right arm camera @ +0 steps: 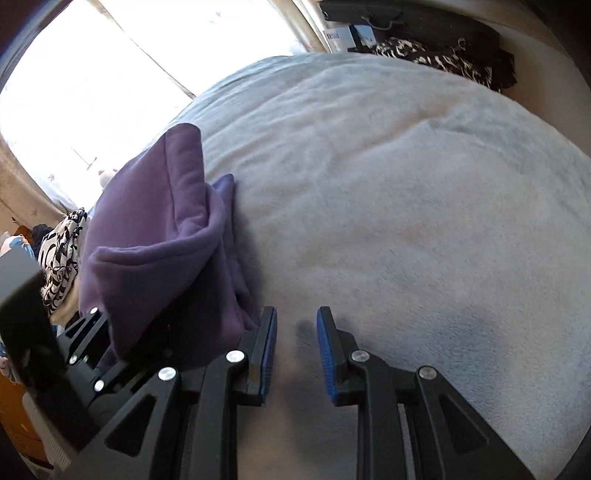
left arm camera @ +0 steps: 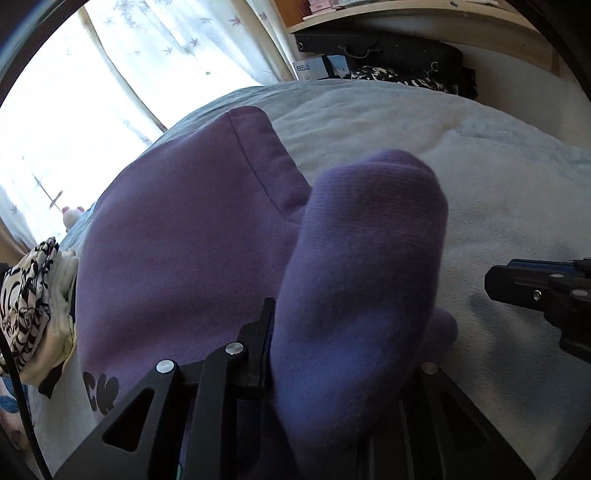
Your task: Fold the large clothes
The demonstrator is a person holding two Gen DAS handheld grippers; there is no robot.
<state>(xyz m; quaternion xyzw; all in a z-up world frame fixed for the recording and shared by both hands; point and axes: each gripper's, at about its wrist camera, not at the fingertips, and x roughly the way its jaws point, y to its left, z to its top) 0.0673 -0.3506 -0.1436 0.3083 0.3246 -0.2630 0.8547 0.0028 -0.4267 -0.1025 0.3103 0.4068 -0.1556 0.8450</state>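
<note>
A purple sweatshirt [left arm camera: 177, 240] lies on the pale blue blanket [left arm camera: 461, 166] of a bed. My left gripper [left arm camera: 343, 332] is shut on a thick fold of the sweatshirt's ribbed end [left arm camera: 369, 240], which bulges up between the jaws and hides the right finger. In the right wrist view the sweatshirt [right arm camera: 159, 243] is a folded heap at the left, with my left gripper's body under it. My right gripper [right arm camera: 296, 350] is open and empty, low over the blanket [right arm camera: 406, 203] just right of the heap. It shows in the left wrist view [left arm camera: 491, 280] at the right edge.
A black-and-white patterned garment [left arm camera: 26, 295] lies at the bed's left side. A bright curtained window [left arm camera: 92, 92] is behind. A dark patterned pile [right arm camera: 443, 59] and boxes sit past the far edge, under a wooden shelf [left arm camera: 406, 14].
</note>
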